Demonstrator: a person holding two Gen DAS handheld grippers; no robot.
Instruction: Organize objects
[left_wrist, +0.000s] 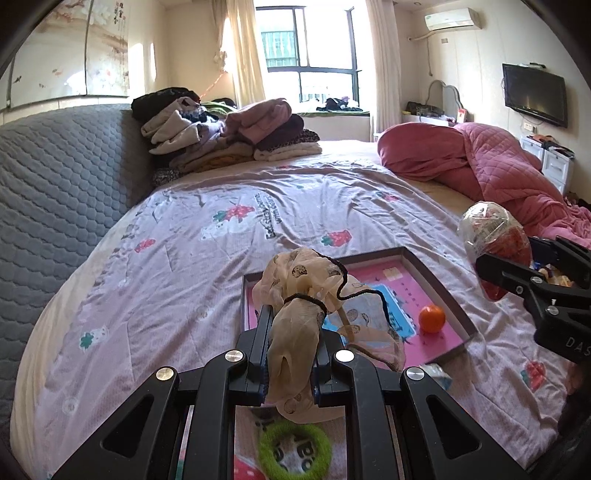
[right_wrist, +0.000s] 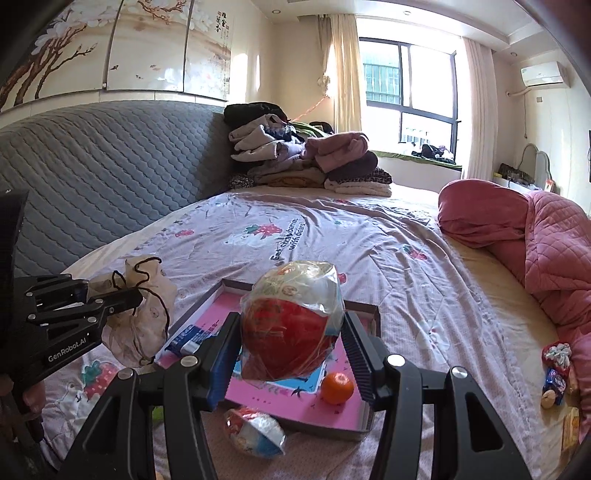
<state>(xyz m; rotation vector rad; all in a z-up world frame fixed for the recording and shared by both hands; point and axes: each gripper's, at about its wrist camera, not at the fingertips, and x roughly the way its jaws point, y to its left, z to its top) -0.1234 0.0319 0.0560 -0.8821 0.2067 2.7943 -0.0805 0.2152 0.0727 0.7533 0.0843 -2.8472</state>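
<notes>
My left gripper (left_wrist: 291, 332) is shut on a beige drawstring pouch (left_wrist: 301, 295) with a black cord, held above the near left corner of a shallow pink-lined box (left_wrist: 447, 291). The pouch also shows in the right wrist view (right_wrist: 144, 314). My right gripper (right_wrist: 291, 332) is shut on a red and white plastic-wrapped packet (right_wrist: 291, 321), held above the box (right_wrist: 369, 417). An orange (left_wrist: 431, 318) lies inside the box, and it also shows in the right wrist view (right_wrist: 337, 387).
A green ring (left_wrist: 293, 452) lies on the bedspread below the left gripper. A second wrapped packet (right_wrist: 255, 430) lies in front of the box. Small snacks (right_wrist: 556, 373) sit by the pink quilt (right_wrist: 535, 243). Folded clothes (left_wrist: 229, 129) are piled by the grey headboard (left_wrist: 62, 177).
</notes>
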